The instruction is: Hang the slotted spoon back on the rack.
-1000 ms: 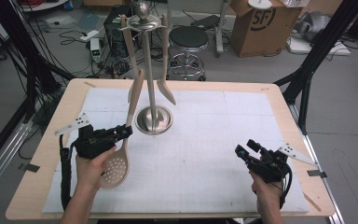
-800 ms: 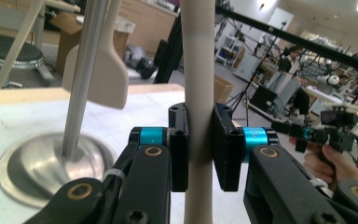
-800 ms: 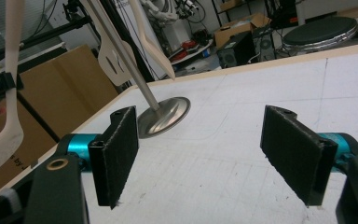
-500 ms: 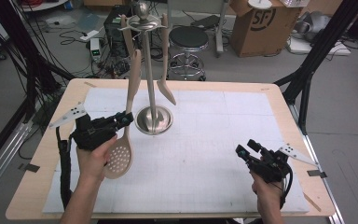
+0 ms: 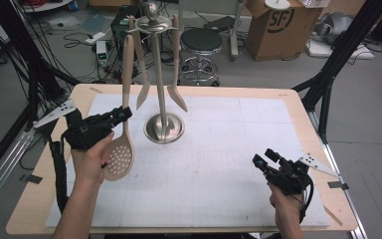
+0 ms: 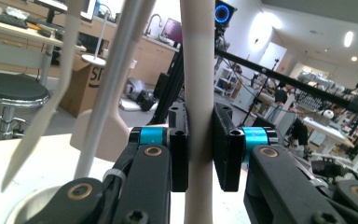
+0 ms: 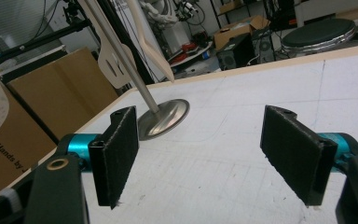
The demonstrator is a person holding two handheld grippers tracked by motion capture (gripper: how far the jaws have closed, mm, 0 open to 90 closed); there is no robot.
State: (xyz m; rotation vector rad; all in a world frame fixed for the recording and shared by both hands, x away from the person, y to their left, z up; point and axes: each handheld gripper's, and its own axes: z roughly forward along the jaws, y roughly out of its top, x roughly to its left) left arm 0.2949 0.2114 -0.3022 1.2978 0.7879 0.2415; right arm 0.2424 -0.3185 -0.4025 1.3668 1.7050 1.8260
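Your left gripper [image 5: 121,115] is clamping the handle of the skimmer spoon [image 5: 120,154]; in the left gripper view both pads are pressing flat against the pale handle [image 6: 199,93], one on each side, with the handle running straight up between them. You are holding the spoon upright above the white mat [image 5: 219,189]: its perforated bowl is hanging at the bottom, in front of your left hand [image 5: 94,159], and the handle is reaching up toward the top ring of the utensil stand [image 5: 163,127]. The handle tip is sitting close to the ring's left side; whether it is hooked on is not clear from the high view.

The stand is sitting on its round metal base near the far middle of the mat, just right of the spoon. Two other pale utensils are hanging from the ring: a pointed spatula [image 5: 177,94] on the right of the pole and another pointed utensil [image 5: 142,94] on its left, between the pole and your spoon.

Your right gripper [image 5: 263,160] is hovering low over the near right part of the mat, well apart from the stand. Its jaws are standing wide apart with nothing between them; the right gripper view is showing bare mat between the pads [image 7: 117,154].
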